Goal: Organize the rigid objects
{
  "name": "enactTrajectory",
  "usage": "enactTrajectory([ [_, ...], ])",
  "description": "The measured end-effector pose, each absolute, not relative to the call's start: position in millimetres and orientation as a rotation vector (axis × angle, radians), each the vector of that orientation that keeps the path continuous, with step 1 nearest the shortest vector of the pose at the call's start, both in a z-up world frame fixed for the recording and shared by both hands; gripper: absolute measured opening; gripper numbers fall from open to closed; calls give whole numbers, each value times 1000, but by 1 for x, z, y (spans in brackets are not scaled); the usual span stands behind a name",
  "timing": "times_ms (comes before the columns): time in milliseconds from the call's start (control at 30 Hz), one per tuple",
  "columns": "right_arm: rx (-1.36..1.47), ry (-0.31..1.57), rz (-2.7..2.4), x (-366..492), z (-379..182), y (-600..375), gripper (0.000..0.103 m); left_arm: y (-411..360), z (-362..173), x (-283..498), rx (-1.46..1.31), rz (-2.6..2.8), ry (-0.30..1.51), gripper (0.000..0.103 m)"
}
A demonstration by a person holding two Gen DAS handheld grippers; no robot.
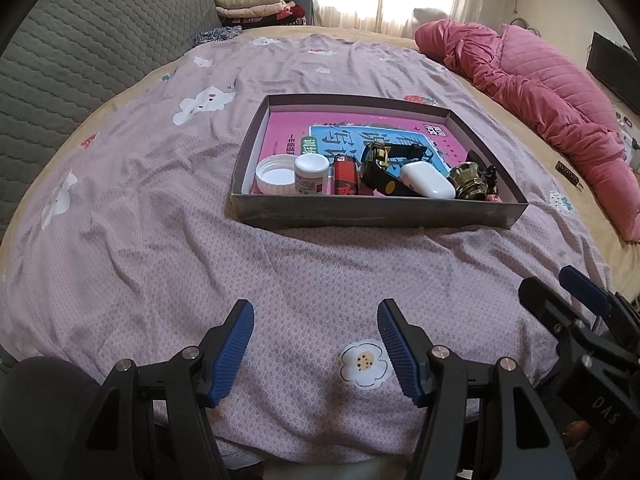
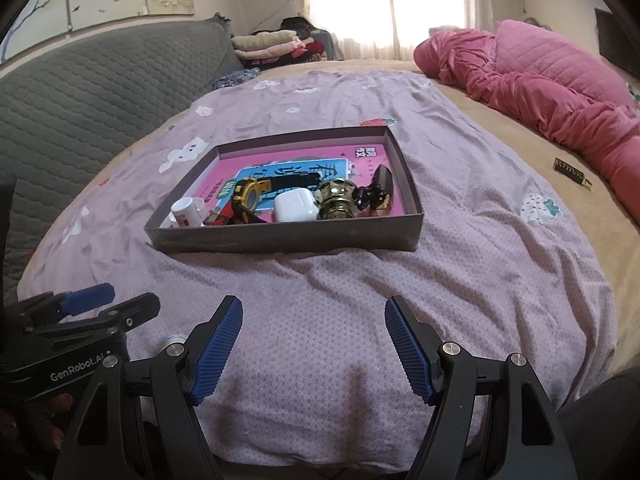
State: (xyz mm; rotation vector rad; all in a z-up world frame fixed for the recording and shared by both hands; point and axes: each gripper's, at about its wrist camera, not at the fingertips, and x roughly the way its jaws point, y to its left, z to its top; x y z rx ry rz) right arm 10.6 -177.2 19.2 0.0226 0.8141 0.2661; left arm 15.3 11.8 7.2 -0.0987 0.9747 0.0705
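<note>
Rigid objects sit gathered along the near wall of a shallow grey cardboard box (image 1: 376,211) resting on the lilac floral bedsheet (image 1: 160,184). Left gripper (image 1: 316,350) and right gripper (image 2: 314,350) both hang low over the sheet, well short of the box, fingers spread wide and holding nothing. Judged status: the sorting looks largely complete; one small dark item (image 2: 570,172) lies on the tan blanket near the pink quilt (image 2: 540,80), well apart from the box, and may be outstanding. To collect it well, the right gripper should approach along its long axis, close across the narrow width, and set it down in the bare far half of the box without disturbing the row. Contents noted: white screw cap (image 1: 276,178), white jar (image 1: 311,174), red lighter (image 1: 345,176), yellow-and-black tape measure (image 1: 376,164), white earbud case (image 1: 428,181), brass-coloured fitting (image 1: 469,182), all lying on a pink printed booklet (image 1: 288,128).
</note>
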Motion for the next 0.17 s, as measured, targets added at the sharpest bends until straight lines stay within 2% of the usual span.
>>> enactTrajectory([
  [167,-13,774,221,24,32,-190,75,23,9,23,-122,70,975,64],
])
